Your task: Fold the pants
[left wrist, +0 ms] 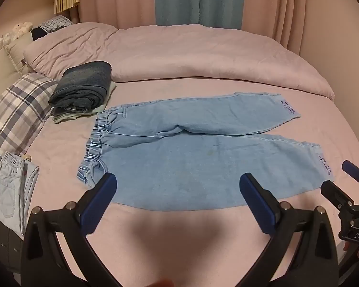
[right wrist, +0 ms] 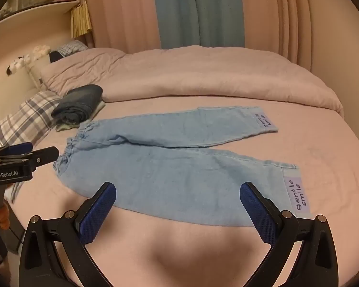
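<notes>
My black left gripper with blue pads [left wrist: 178, 192] tilts downward, jaws spread wide. My matching right gripper [right wrist: 177, 202] does likewise, nothing between its fingers.

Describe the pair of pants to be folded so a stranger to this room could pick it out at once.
On the pink bed sheet, in front of the bunched pink duvet, lie light blue denim pants, spread flat with both legs apart. Unlike the dark folded denim stack near its elastic waistband, they are unfolded, with "gentle smile" printed at each cuff.
</notes>
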The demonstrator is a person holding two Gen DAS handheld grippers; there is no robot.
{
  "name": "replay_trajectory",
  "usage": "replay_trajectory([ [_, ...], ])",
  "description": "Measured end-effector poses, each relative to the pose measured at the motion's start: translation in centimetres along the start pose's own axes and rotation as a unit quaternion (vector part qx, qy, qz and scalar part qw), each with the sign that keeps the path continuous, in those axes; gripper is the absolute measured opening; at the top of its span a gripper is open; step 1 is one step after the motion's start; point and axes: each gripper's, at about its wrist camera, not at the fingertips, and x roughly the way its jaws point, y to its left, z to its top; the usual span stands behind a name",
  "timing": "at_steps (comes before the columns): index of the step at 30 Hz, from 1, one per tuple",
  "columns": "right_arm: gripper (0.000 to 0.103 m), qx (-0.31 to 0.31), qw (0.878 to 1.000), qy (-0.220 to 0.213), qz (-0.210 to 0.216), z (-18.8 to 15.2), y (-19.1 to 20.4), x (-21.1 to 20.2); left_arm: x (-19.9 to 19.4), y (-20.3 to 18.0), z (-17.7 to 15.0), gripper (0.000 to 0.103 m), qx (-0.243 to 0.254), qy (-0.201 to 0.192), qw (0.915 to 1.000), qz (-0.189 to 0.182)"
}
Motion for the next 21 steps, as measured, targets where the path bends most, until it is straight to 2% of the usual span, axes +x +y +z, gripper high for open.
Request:
replay_trajectory([
  [3, 0.103, -0.010, 1.000, 0.000, -0.010, 0.0, 0.2, 0.0, -0.1, 0.0, -0.1, 0.103, -0.002, -0.006, 1.0000, -0.002],
  [8, 0.103, -0.010, 1.000, -0.004, -0.009, -0.1, 0.3, -0.2, -0.4, -1.0, -0.5, 0.103, 0.003, -0.007, 1.0000, -0.003],
  [21, 0.103, -0.019, 1.000, -0.005, -0.009, -0.3, 0.6, -0.7, -0.8, -0.8, -0.6, 0.103, 0.011, -0.012, 0.9998, -0.009],
])
